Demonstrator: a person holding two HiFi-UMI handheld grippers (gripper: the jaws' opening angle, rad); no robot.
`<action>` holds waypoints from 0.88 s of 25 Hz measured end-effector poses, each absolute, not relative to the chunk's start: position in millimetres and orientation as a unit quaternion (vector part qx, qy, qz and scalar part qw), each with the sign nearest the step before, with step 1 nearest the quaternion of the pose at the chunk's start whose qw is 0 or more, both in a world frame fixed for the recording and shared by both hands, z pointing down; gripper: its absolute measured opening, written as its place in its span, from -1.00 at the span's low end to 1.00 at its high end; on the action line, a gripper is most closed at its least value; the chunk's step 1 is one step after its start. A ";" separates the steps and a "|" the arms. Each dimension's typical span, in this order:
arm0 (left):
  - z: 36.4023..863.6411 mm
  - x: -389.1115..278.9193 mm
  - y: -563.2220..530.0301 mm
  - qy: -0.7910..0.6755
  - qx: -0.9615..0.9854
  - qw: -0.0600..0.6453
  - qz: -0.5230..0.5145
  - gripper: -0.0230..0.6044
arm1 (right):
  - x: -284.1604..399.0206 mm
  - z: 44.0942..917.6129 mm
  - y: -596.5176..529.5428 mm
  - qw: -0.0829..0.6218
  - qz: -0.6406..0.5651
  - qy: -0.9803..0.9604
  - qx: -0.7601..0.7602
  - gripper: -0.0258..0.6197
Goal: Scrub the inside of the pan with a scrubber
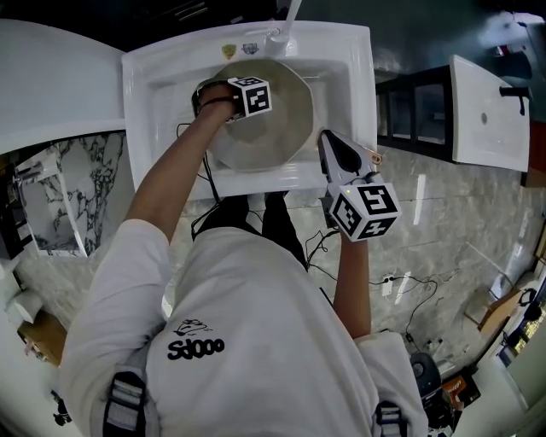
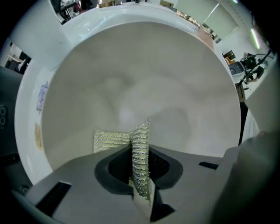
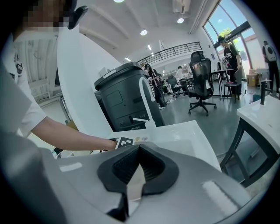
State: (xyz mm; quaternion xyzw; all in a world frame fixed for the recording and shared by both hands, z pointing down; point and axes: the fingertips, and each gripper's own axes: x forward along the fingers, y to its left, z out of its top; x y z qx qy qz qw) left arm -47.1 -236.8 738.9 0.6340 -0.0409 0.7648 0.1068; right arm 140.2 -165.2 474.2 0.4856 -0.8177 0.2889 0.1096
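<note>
A round beige pan (image 1: pixel 277 136) lies in the white sink (image 1: pixel 162 81). My left gripper (image 1: pixel 246 99) reaches down into it, its marker cube over the pan's left part. In the left gripper view the pan's pale inside (image 2: pixel 144 78) fills the frame, and my left gripper (image 2: pixel 141 146) is shut on a silvery mesh scrubber (image 2: pixel 139 151), with a flap of it spread to the left just above the pan's surface. My right gripper (image 1: pixel 328 147) hangs over the sink's front right rim, outside the pan. In its own view my right gripper (image 3: pixel 139 148) is shut with nothing in it.
A white faucet (image 1: pixel 288 19) stands at the sink's back edge, also seen as the faucet (image 3: pixel 146 98) in the right gripper view. A black bin (image 3: pixel 124 98) stands behind the sink. A second white basin (image 1: pixel 488 111) is off to the right. Cables trail on the floor below.
</note>
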 end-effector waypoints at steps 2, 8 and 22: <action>736.9 -54.7 -225.9 -0.015 0.618 0.112 0.778 -0.73 | 139.3 474.3 -163.1 0.108 0.289 -0.819 0.484 -0.89; 741.1 -62.2 -179.5 0.089 0.587 0.166 0.788 -0.73 | 134.6 471.7 -159.5 0.101 0.287 -0.823 0.479 -0.89; 733.7 34.1 -103.8 0.182 0.702 0.231 0.649 -0.73 | 131.7 475.4 -150.1 0.104 0.290 -0.823 0.478 -0.89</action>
